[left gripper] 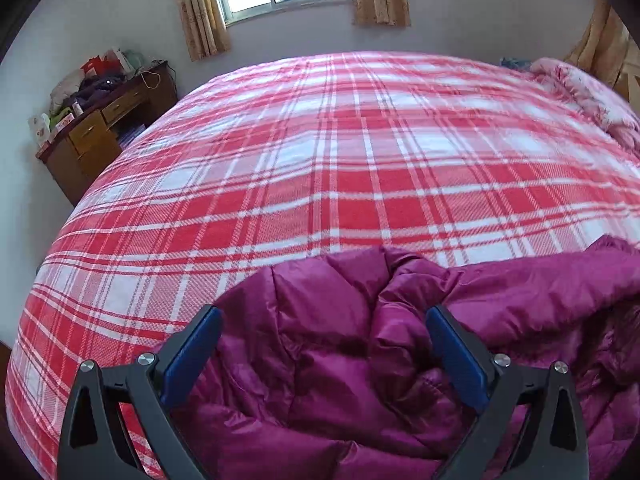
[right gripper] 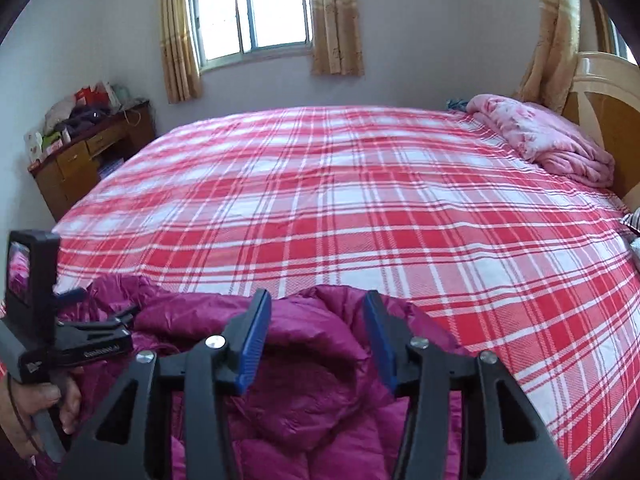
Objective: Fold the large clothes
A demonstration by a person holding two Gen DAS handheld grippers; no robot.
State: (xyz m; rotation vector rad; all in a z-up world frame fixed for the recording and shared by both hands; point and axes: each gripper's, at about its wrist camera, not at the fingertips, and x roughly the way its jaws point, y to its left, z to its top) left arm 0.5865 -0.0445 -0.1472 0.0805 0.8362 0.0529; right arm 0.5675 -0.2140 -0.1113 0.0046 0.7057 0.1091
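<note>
On the plaid bed (left gripper: 320, 160), a magenta jacket (left gripper: 340, 360) (crumpled) is straddled by both spread-open, empty grippers, left gripper (left gripper: 323, 316) and right gripper (right gripper: 316, 300).

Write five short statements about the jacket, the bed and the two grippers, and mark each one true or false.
1. The purple puffer jacket lies crumpled at the near edge of the bed. True.
2. The left gripper is clamped shut on a sleeve. False: its jaws stand wide apart over the jacket, holding nothing.
3. The bedsheet is plain blue. False: it is a red, pink and white plaid.
4. A pink blanket sits bunched near the headboard. True.
5. The right gripper holds the jacket lifted off the bed. False: its jaws are open and the jacket rests on the bed.
</note>
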